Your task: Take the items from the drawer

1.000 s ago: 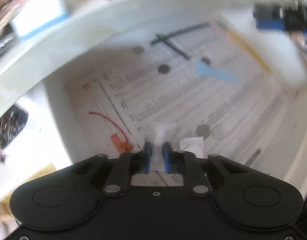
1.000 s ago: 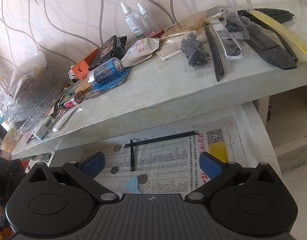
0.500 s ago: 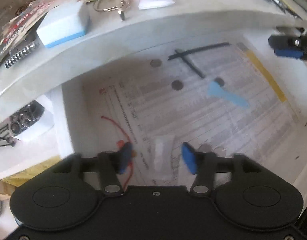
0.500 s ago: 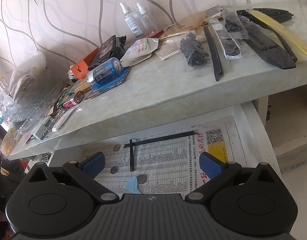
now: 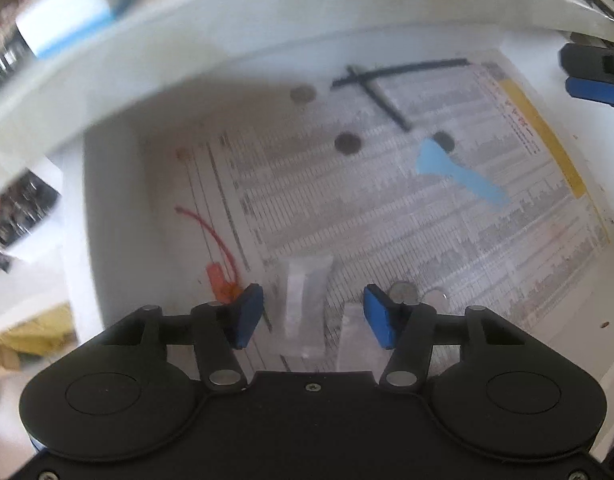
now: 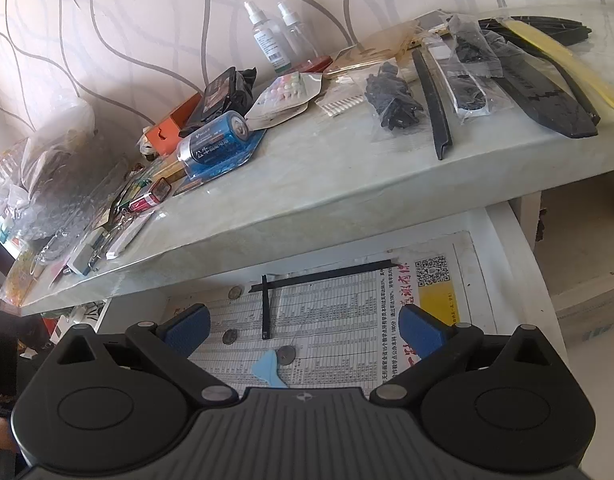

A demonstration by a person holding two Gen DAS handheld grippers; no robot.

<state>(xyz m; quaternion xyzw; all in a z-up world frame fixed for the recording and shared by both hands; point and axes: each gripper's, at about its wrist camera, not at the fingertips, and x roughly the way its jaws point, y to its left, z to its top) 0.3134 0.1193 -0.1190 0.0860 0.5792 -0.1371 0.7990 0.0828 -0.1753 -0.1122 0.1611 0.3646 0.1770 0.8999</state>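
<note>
The open drawer (image 5: 115, 208) is lined with printed newspaper. My left gripper (image 5: 313, 314) points down into its near left corner; its jaws are closing, and a clear plastic packet (image 5: 303, 300) lies flat between the blue pads, untouched by either. A second pale packet (image 5: 357, 340) lies by the right pad. My right gripper (image 6: 303, 330) hangs open and empty over the drawer (image 6: 507, 248), and is seen at the upper right edge of the left wrist view (image 5: 595, 80).
In the drawer lie a red cable tie (image 5: 219, 268), a light blue scraper (image 5: 455, 168), two crossed black strips (image 5: 379, 84) and several coins (image 5: 347, 143). The marble tabletop (image 6: 347, 176) above carries a big battery (image 6: 213, 142), spray bottles (image 6: 267, 40) and bagged black parts (image 6: 391, 100).
My left gripper was shut on the clear packet; it has opened, the packet now lies loose on the newspaper, and the gripper has shifted over it. The right gripper has kept still.
</note>
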